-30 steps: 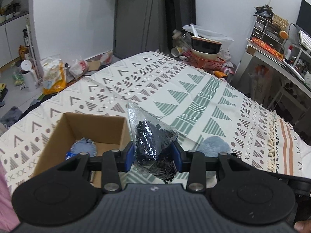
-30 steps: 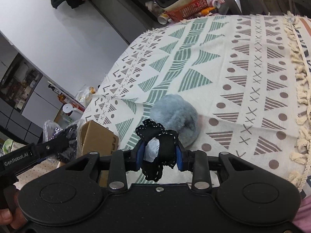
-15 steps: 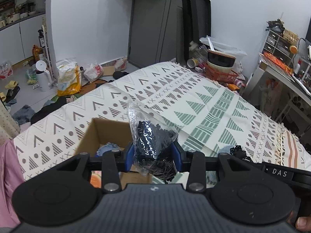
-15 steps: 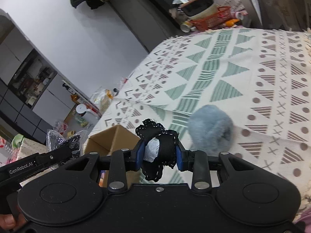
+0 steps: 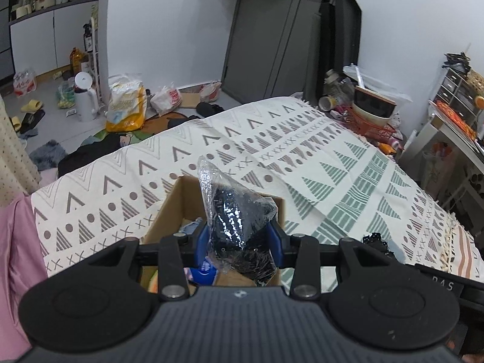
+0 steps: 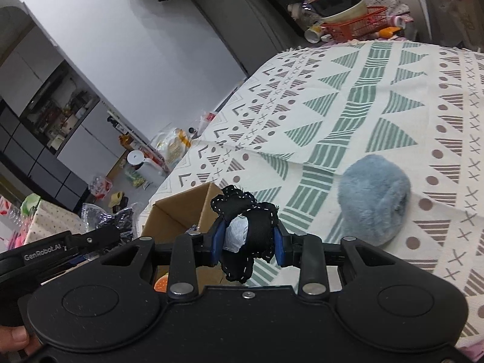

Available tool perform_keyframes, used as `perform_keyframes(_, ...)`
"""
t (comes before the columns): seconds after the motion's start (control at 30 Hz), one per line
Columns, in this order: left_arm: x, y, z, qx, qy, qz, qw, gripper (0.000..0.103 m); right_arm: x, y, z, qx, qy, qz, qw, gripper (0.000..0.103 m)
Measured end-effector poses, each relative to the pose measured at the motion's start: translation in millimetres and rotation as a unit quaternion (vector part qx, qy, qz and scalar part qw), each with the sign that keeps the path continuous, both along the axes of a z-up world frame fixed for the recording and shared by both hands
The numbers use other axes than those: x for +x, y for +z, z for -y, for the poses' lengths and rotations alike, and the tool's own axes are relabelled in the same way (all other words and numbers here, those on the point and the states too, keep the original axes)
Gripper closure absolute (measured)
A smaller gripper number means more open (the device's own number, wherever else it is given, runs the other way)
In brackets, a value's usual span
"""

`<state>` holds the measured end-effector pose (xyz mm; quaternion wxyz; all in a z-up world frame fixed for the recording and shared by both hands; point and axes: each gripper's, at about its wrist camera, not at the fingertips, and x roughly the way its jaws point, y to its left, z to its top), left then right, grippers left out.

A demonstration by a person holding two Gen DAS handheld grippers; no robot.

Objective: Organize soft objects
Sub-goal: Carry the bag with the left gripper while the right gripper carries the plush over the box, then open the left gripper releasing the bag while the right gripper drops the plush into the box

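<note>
Patterned bedspread [image 5: 302, 157] carries a cardboard box [image 5: 169, 208]; cluttered floor [image 5: 60, 115].

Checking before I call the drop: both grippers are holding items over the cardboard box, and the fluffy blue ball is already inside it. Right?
Not quite. The fluffy blue ball lies on the patterned blanket, outside the cardboard box, as the right wrist view shows. The rest holds: the left gripper grips a bagged dark item, the right gripper a black fabric piece.

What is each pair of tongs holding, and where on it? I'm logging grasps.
Left tongs: a clear plastic bag of dark items, pinched at its lower middle. Right tongs: a black white-stitched fabric piece, pinched around its middle.
</note>
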<state>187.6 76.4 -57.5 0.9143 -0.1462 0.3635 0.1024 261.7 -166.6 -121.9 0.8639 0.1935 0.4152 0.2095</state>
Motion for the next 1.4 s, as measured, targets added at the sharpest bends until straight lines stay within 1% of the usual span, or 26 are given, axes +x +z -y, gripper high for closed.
perform_keyframes(0.2, 8, -19, -23, -0.02, 0.019, -0.018, 0.9995, 0.063, 4, -12, -22, 0.006, 0.022, -0.002, 1.0, 0.07)
perform_keyframes(0.3, 12, -29, -33, -0.032, 0.02, -0.032, 0.9988, 0.063, 5, -15, -31, 0.01, 0.03, -0.002, 1.0, 0.07)
perform_keyframes(0.43, 15, -42, -39, -0.05, 0.01, -0.048, 0.9975, 0.063, 6, -13, -43, 0.009, 0.04, 0.006, 0.999, 0.07)
perform_keyframes(0.6, 20, -51, -36, -0.071, -0.019, -0.058, 0.9956, 0.063, 9, -15, -55, 0.011, 0.048, 0.009, 0.999, 0.07)
perform_keyframes(0.7, 22, -56, -36, -0.093, -0.036, -0.056, 0.9934, 0.059, 11, -18, -63, 0.013, 0.051, 0.007, 0.999, 0.07)
perform_keyframes(0.77, 24, -58, -41, -0.11, -0.035, -0.062, 0.9914, 0.056, 12, -20, -69, 0.014, 0.056, 0.006, 0.998, 0.07)
perform_keyframes(0.8, 25, -57, -44, -0.114, -0.032, -0.063, 0.991, 0.051, 12, -20, -73, 0.012, 0.06, 0.008, 0.998, 0.07)
perform_keyframes(0.83, 24, -56, -47, -0.114, -0.028, -0.062, 0.9911, 0.049, 12, -20, -76, 0.01, 0.064, 0.009, 0.998, 0.07)
perform_keyframes(1.03, 22, -48, -68, -0.113, -0.004, -0.057, 0.9919, 0.046, 14, -21, -91, 0.01, 0.073, 0.011, 0.997, 0.069)
perform_keyframes(1.1, 24, -45, -74, -0.111, -0.002, -0.059, 0.992, 0.046, 14, -19, -94, 0.015, 0.075, 0.013, 0.997, 0.065)
perform_keyframes(1.13, 24, -44, -77, -0.11, -0.001, -0.06, 0.9922, 0.046, 14, -18, -96, 0.017, 0.075, 0.014, 0.997, 0.065)
perform_keyframes(1.17, 24, -42, -79, -0.109, 0.001, -0.06, 0.9922, 0.046, 14, -16, -97, 0.018, 0.077, 0.015, 0.997, 0.062)
perform_keyframes(1.2, 24, -41, -81, -0.108, 0.002, -0.06, 0.9923, 0.046, 13, -13, -98, 0.023, 0.08, 0.017, 0.996, 0.056)
perform_keyframes(1.27, 23, -37, -82, -0.106, 0.002, -0.058, 0.9926, 0.046, 10, -8, -99, 0.027, 0.083, 0.027, 0.996, 0.049)
perform_keyframes(1.37, 22, -31, -82, -0.096, 0.001, -0.059, 0.9936, 0.046, 9, -6, -98, 0.026, 0.078, 0.025, 0.996, 0.046)
perform_keyframes(1.4, 21, -29, -81, -0.092, -0.001, -0.057, 0.9941, 0.043, 8, -7, -96, 0.025, 0.074, 0.022, 0.997, 0.045)
